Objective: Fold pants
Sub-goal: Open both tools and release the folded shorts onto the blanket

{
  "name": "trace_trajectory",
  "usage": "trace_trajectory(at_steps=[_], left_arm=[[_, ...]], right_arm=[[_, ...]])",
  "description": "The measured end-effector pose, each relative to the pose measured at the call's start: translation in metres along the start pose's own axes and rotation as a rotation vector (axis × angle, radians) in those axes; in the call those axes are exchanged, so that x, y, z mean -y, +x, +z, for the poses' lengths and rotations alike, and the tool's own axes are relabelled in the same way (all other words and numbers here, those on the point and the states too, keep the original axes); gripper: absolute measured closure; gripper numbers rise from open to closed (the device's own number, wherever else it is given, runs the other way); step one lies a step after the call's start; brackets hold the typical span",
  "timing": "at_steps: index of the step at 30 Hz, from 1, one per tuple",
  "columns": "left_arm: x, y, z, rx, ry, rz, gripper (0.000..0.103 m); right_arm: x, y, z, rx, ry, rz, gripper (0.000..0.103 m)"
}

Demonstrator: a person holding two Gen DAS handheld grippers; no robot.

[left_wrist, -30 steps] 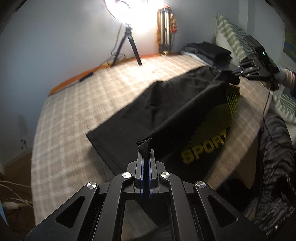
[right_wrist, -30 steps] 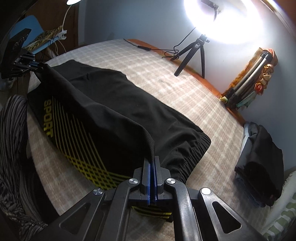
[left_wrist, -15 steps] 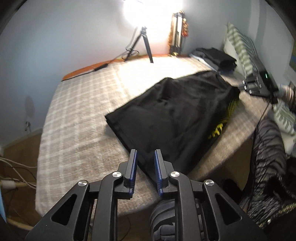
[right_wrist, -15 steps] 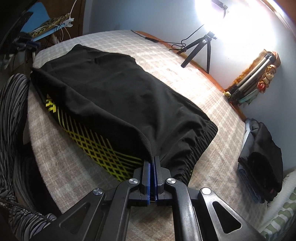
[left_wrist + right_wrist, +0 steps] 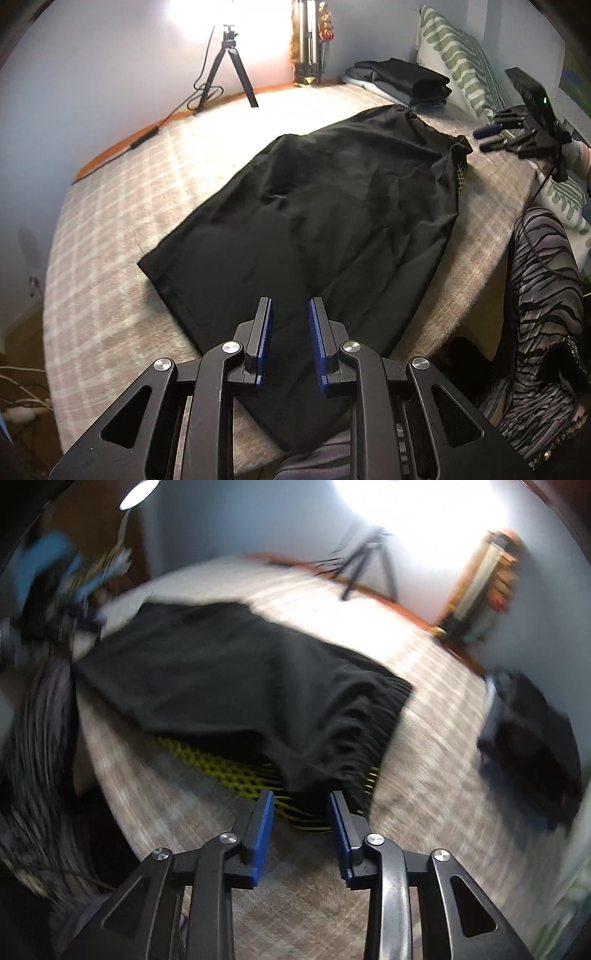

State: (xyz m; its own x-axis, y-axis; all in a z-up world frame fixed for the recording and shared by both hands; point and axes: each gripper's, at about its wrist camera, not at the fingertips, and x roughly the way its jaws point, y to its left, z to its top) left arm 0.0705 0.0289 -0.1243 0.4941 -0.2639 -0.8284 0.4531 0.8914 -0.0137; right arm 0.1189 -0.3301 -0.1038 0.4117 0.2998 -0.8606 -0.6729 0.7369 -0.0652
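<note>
The black pants (image 5: pixel 332 206) lie folded lengthwise on the checked bed (image 5: pixel 110 236), one leg laid over the other. A strip of yellow print (image 5: pixel 236 771) shows under the top layer at the near edge. My left gripper (image 5: pixel 290 306) is open and empty just above the leg-end of the pants. My right gripper (image 5: pixel 300 799) is open and empty just short of the waistband corner (image 5: pixel 354 753); it also shows in the left wrist view (image 5: pixel 517 129) at the far right. The right wrist view is blurred.
A pile of folded dark clothes (image 5: pixel 406 79) lies at the far end of the bed, also in the right wrist view (image 5: pixel 532 734). A striped pillow (image 5: pixel 458 62), a lamp tripod (image 5: pixel 227 70) and the person's striped leg (image 5: pixel 543 295) are around the bed.
Both grippers carried one leg over the other, then let go: the left opened half a second ago, the right just now. The pants now lie flat and the right gripper has pulled back.
</note>
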Motion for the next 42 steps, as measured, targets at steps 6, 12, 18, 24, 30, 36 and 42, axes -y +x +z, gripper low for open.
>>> trace_trajectory(at_steps=[6,12,18,24,30,36,42], left_arm=[[0.003,0.004,-0.002,-0.014,0.012,-0.003,0.085],[0.006,0.016,-0.005,-0.055,0.041,-0.006,0.085],[0.015,0.023,-0.006,-0.064,0.076,-0.005,0.085],[0.015,0.025,-0.007,-0.068,0.086,-0.003,0.085],[0.011,0.025,-0.006,-0.068,0.074,0.006,0.085],[0.001,0.012,-0.005,-0.045,0.039,0.018,0.085],[0.007,0.001,0.001,-0.021,0.034,-0.016,0.085]], right_arm=[[0.051,0.004,-0.005,0.043,0.343,0.081,0.058],[0.075,0.032,0.009,0.051,0.542,0.173,0.057],[0.059,0.075,0.021,-0.093,0.477,0.119,0.069],[0.031,0.061,0.041,-0.071,0.305,-0.001,0.098],[0.005,0.067,0.055,-0.266,-0.035,-0.255,0.084],[0.023,0.065,0.040,-0.268,0.044,-0.232,0.055],[0.076,0.053,0.052,-0.043,0.408,-0.049,0.048]])
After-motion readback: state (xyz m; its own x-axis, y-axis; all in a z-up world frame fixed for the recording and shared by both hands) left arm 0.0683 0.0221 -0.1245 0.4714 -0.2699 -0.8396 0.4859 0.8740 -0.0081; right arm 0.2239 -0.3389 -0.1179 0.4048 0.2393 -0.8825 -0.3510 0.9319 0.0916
